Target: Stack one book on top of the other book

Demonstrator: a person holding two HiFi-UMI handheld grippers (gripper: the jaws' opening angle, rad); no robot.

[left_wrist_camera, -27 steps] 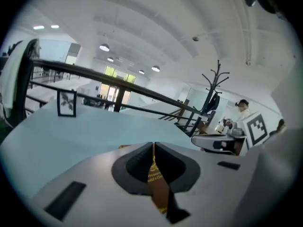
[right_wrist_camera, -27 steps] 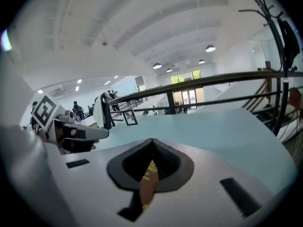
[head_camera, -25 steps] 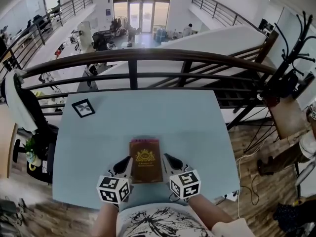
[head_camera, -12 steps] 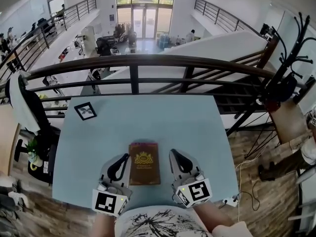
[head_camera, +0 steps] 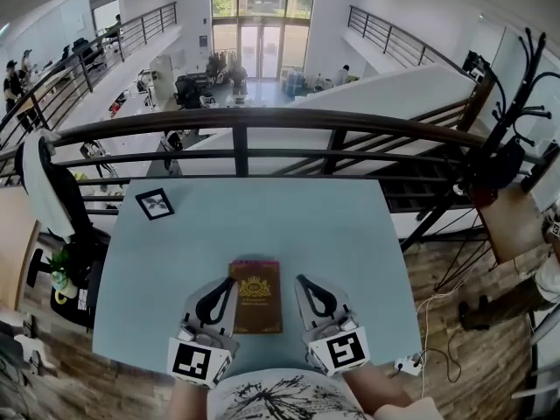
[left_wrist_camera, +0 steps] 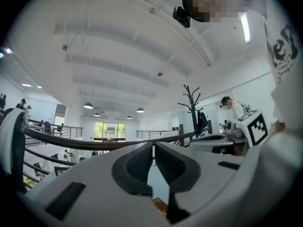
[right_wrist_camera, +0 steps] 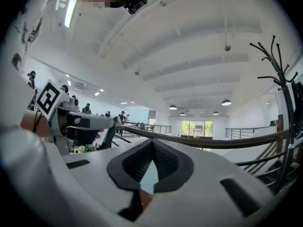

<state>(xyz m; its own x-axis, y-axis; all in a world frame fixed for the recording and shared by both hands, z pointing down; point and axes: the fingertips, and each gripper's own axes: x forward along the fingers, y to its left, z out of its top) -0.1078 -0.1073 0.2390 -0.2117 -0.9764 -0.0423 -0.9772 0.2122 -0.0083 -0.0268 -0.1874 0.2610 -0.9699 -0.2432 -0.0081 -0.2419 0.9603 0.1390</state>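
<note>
A maroon book (head_camera: 255, 297) with a gold crest lies flat near the front of the pale blue table (head_camera: 350, 234). A reddish strip shows along its far edge; I cannot tell whether this is a second book underneath. My left gripper (head_camera: 228, 281) hovers just left of the book, jaws shut and empty. My right gripper (head_camera: 300, 279) hovers just right of it, also shut and empty. Neither touches the book. In the left gripper view the pads (left_wrist_camera: 142, 162) meet and a corner of the book (left_wrist_camera: 160, 204) shows below. The right gripper view shows closed pads (right_wrist_camera: 165, 161) above a sliver of the book (right_wrist_camera: 146, 197).
A small black-framed picture (head_camera: 155, 203) lies at the table's far left corner. A dark railing (head_camera: 236, 129) runs behind the table's far edge. A coat stand (head_camera: 512, 103) rises at the right, and a chair with a white garment (head_camera: 39, 182) stands at the left.
Both grippers have risen from the table beside the book and levelled out, staying shut. The book has not moved.
</note>
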